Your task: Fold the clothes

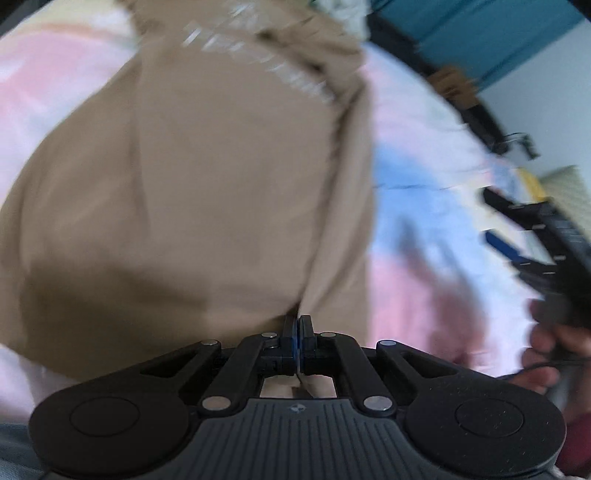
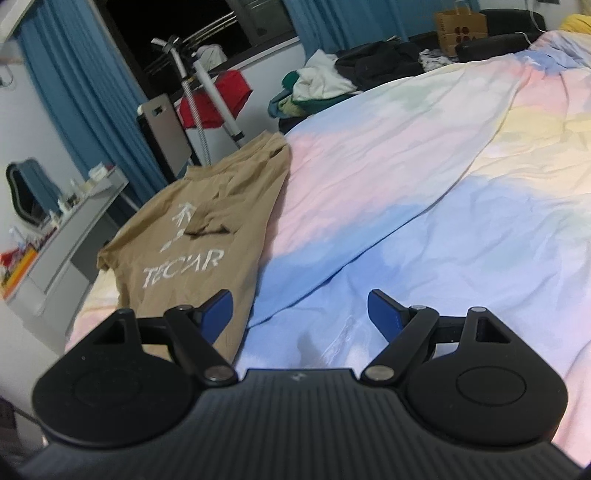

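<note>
shirt: tan cotton T-shirt (image 2: pixel 207 236) with white "TEC'AR" print, lying on the bed cover at its left edge, print facing up, partly rumpled
landmark: pastel tie-dye bed cover (image 2: pixel 424 177) in pink, blue and yellow, wrinkled – everything below is placed against it
left gripper (image 1: pixel 297 326): black two-finger tongs with blue pads, jaws pressed together, a fold of the tan shirt pinched between them; shirt cloth fills most of the left wrist view, blurred
right gripper (image 2: pixel 300 312): jaws spread wide, nothing between them, hovering over the blue patch of the cover, just right of the shirt's near hem
right gripper, seen from left: black body (image 1: pixel 546 236) over the cover, right of the shirt, held by a hand (image 1: pixel 550 347)
clothes pile: dark and white garments (image 2: pixel 354 70) heaped at the cover's far edge
paper bag: brown (image 2: pixel 460 26) – beyond the pile
curtains: blue (image 2: pixel 85 99), left of the cover
</note>
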Tool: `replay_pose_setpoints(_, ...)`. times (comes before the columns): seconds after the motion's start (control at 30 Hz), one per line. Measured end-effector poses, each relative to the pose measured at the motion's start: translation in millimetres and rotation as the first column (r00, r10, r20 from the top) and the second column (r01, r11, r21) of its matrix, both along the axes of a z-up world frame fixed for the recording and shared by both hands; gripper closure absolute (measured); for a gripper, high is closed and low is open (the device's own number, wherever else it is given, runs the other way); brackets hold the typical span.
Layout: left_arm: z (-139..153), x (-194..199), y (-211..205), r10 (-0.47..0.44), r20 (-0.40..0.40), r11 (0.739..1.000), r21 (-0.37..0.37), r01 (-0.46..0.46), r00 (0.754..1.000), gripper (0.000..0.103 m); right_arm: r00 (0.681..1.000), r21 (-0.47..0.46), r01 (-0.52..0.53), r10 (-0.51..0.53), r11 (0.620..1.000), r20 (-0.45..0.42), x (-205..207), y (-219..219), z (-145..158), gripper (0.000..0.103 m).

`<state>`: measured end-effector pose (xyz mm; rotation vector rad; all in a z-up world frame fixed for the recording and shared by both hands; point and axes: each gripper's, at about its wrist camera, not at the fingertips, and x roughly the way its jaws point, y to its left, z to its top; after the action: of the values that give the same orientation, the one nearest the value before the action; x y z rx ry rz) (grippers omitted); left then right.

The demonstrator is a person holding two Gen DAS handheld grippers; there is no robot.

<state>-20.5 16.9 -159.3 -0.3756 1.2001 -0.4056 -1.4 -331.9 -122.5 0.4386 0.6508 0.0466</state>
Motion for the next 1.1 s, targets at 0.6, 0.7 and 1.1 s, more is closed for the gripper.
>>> replay_pose_setpoints(0.6, 80.6, 46.7, 101.7, 0.215, 0.223, 0.974, -0.117, -0.192, 0.951, 0.012, 0.991, 0.004, -0.107, 0.107, 0.994, 0.084, 47.5, 68.4, 46.5, 0.022)
replay_pose_setpoints(0.7, 75.5, 90.8, 141.3, 0.383, 0.206, 0.914, -0.226, -0.337, 0.900, 0.012, 0.992, 0.035, -0.101, 0.098, 0.994, 0.080, 71.8, 82.0, 31.6, 0.022)
replay_pose_setpoints(1.1, 2.4, 285.8, 238.1, 0.790, 0.033, 0.560, -0.445, -0.699, 0.612, 0.012, 0.992, 0.032, -0.122, 0.121, 0.992, 0.026, 126.2, 81.1, -40.9, 0.022)
